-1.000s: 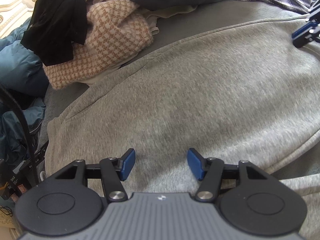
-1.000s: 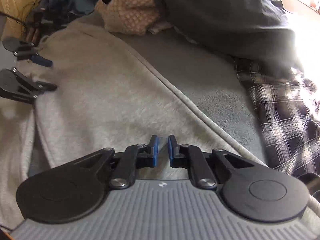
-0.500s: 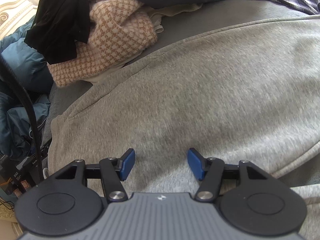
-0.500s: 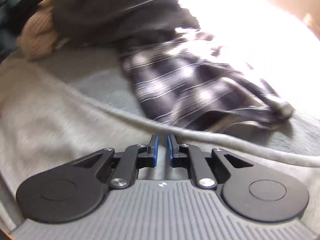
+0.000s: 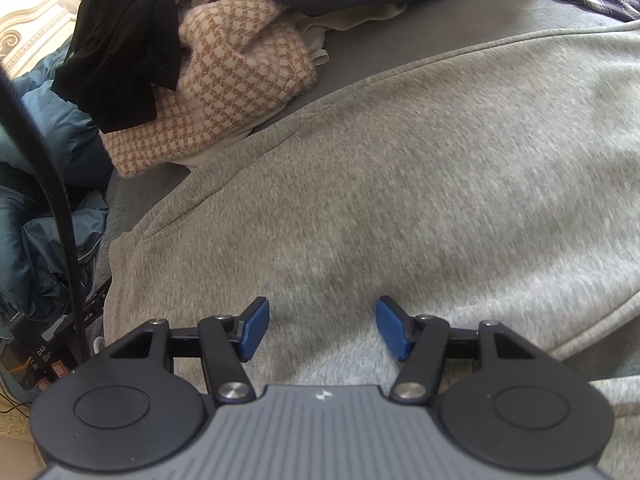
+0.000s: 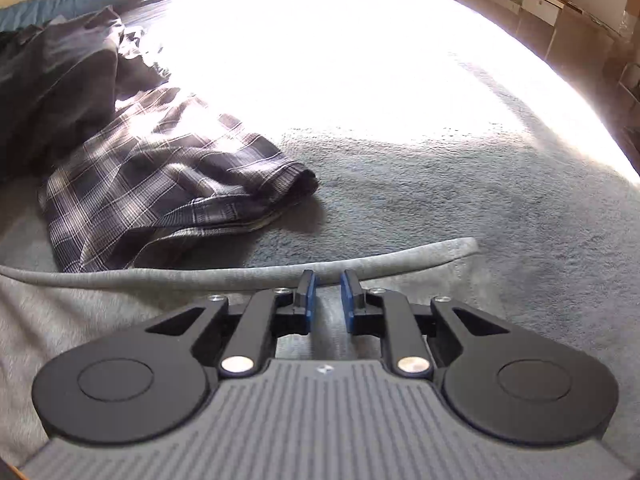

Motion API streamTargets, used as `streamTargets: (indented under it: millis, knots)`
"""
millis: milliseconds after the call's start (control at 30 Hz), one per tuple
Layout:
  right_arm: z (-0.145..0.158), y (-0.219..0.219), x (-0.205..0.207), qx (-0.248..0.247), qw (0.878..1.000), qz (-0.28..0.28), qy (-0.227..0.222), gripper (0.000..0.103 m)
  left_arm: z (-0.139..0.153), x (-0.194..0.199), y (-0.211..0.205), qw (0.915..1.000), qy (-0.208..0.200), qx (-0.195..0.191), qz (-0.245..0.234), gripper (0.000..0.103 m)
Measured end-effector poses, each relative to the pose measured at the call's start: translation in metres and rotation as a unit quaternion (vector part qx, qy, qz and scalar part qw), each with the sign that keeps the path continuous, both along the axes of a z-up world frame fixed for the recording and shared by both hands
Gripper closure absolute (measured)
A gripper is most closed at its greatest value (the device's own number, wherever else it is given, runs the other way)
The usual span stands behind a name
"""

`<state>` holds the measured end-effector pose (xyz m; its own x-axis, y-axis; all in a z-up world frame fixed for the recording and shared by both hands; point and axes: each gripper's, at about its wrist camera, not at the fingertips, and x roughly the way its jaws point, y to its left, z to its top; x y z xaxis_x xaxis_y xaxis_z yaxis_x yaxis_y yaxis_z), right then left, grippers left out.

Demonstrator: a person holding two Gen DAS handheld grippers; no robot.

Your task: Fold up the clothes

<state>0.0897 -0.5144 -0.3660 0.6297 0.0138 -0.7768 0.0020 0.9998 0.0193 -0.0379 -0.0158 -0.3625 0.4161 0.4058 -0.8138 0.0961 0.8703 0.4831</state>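
Underneath, a sunlit grey bed (image 6: 460,168); left fingers (image 5: 252,330) apart, right fingers (image 6: 306,298) just parting, empty.

The left gripper (image 5: 320,330) tilts downward with its blue pads (image 5: 253,328) set well apart, jaws wide and nothing between them. The right gripper (image 6: 327,294) also points downward; its jaws have just been opening and now stand a narrow gap apart, the blue pads (image 6: 309,300) parallel, with nothing clamped between them.
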Motion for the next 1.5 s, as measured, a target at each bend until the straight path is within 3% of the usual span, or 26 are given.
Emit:
streamTargets:
  millis: [100, 233, 333, 433, 533, 600, 700, 800, 867, 933, 1000, 1033, 1133, 1167, 1267, 1367, 1500]
  knots:
    - [0.007, -0.003, -0.03, -0.001, 0.998, 0.062, 0.023, 0.089, -0.001, 0.0, 0.0, 1.0, -0.002, 0.0, 0.008, 0.042]
    - [0.001, 0.004, -0.066, -0.011, 0.985, 0.156, 0.075, 0.092, 0.0, 0.002, -0.001, 0.9999, -0.003, 0.001, 0.017, 0.042]
    - [-0.012, -0.058, -0.046, -0.05, 0.997, 0.037, 0.052, 0.091, 0.0, 0.002, -0.001, 0.9999, -0.003, 0.005, 0.012, 0.041]
    - [-0.006, -0.122, -0.036, -0.099, 0.988, -0.11, 0.045, 0.086, -0.001, 0.0, -0.002, 0.9999, -0.005, 0.009, 0.007, 0.041]
    - [0.025, -0.107, -0.055, -0.064, 0.996, -0.054, 0.011, 0.086, -0.002, 0.0, -0.002, 0.9999, -0.009, 0.01, 0.01, 0.041]
    - [0.033, -0.055, -0.072, -0.025, 0.998, 0.06, 0.025, 0.086, -0.002, 0.0, -0.003, 0.9997, -0.011, 0.009, 0.018, 0.041]
    - [0.026, 0.017, -0.097, 0.029, 0.976, 0.206, 0.064, 0.086, -0.001, 0.002, -0.002, 0.9996, -0.012, 0.006, 0.024, 0.041]
    - [0.003, 0.035, -0.116, -0.019, 0.966, 0.24, 0.092, 0.086, 0.0, 0.001, 0.002, 0.9996, -0.017, -0.002, 0.024, 0.035]
    - [-0.004, -0.006, -0.119, -0.046, 0.98, 0.161, 0.109, 0.085, 0.003, -0.001, 0.008, 0.9993, -0.021, -0.017, 0.025, 0.035]
    - [0.005, -0.052, -0.118, -0.065, 0.991, 0.047, 0.109, 0.085, 0.01, -0.004, 0.018, 0.9985, -0.03, -0.034, 0.031, 0.035]
    - [0.022, -0.073, -0.121, -0.164, 0.979, -0.043, 0.115, 0.081, 0.017, -0.007, 0.029, 0.9971, -0.044, -0.047, 0.04, 0.035]
    - [0.034, -0.075, -0.126, -0.165, 0.979, -0.058, 0.103, 0.081, 0.021, -0.009, 0.034, 0.9962, -0.05, -0.055, 0.045, 0.035]
    - [0.068, -0.029, -0.147, -0.134, 0.988, -0.015, 0.076, 0.082, 0.035, -0.018, 0.058, 0.9925, -0.069, -0.081, 0.06, 0.035]
    - [0.077, 0.007, -0.15, -0.134, 0.988, 0.03, 0.066, 0.081, 0.041, -0.021, 0.067, 0.9919, -0.073, -0.082, 0.064, 0.035]
    - [0.087, 0.118, -0.161, -0.065, 0.985, 0.154, 0.045, 0.082, 0.062, -0.034, 0.1, 0.9898, -0.087, -0.084, 0.074, 0.035]
    - [0.078, 0.23, -0.174, -0.004, 0.963, 0.266, 0.051, 0.082, 0.082, -0.052, 0.138, 0.9882, -0.096, -0.081, 0.088, 0.035]
    - [0.06, 0.346, -0.211, 0.032, 0.931, 0.357, 0.068, 0.082, 0.092, -0.083, 0.194, 0.9879, -0.075, -0.077, 0.112, 0.035]
